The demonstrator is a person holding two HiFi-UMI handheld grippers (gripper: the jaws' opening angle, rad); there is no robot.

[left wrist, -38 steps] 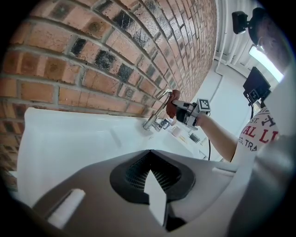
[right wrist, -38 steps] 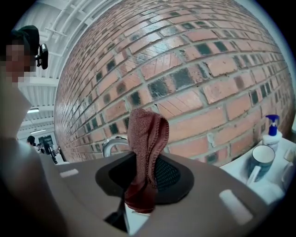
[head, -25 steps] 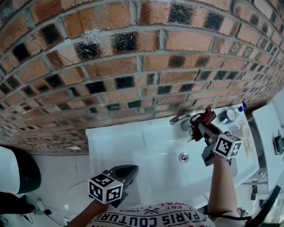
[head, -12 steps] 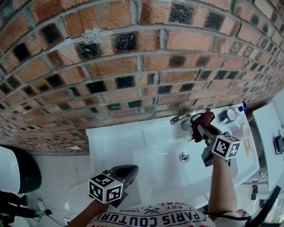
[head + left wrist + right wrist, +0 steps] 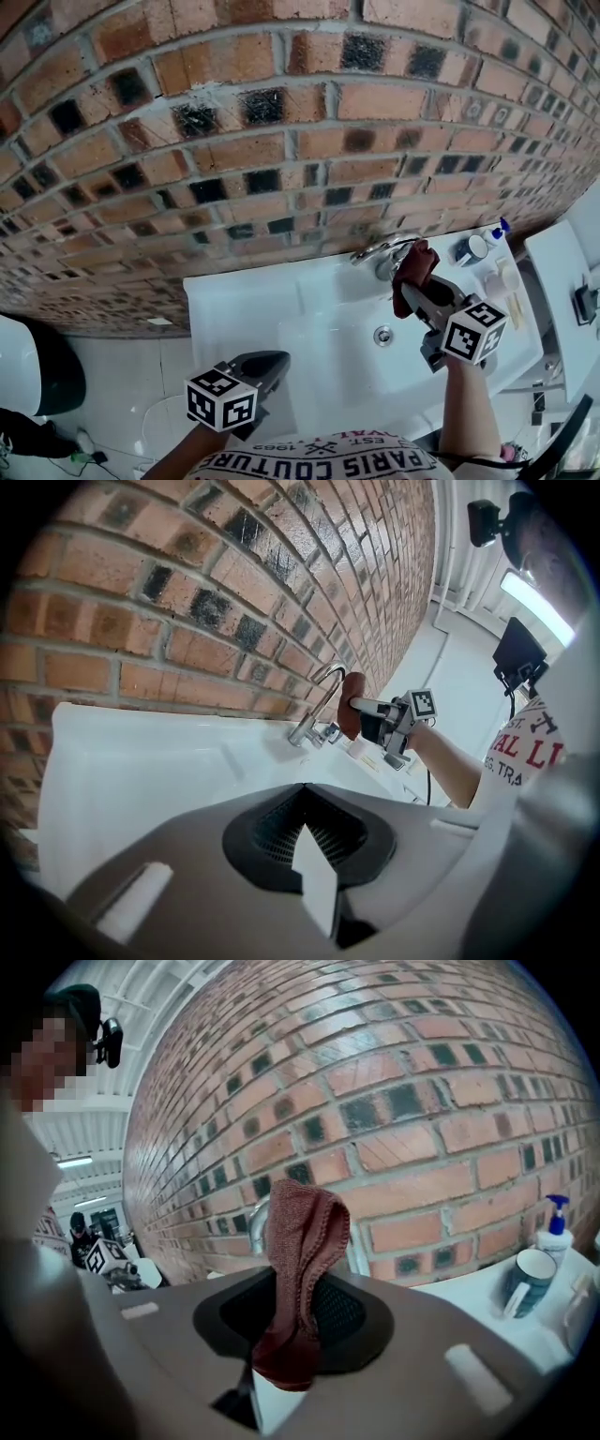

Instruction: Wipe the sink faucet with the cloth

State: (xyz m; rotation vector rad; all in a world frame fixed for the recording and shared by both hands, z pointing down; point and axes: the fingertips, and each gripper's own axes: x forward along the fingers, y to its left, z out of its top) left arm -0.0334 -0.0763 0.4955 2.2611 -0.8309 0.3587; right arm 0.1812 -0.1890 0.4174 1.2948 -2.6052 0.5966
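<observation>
A chrome faucet stands at the back of the white sink, against the brick wall. My right gripper is shut on a dark red cloth, which it holds against the faucet's right side. In the right gripper view the cloth rises folded from the jaws and hides most of the faucet. The left gripper view shows the faucet with the cloth beside its spout. My left gripper hangs low at the sink's front left, shut with nothing in it.
A mug and a blue-topped spray bottle stand on the sink's right ledge, close behind the right gripper. The drain lies in the basin. A white unit is at the right, a white and black fixture at the left.
My right gripper with the cloth has shifted slightly down and left against the faucet. The head view has tilted a little. The left gripper has stayed where it was.
</observation>
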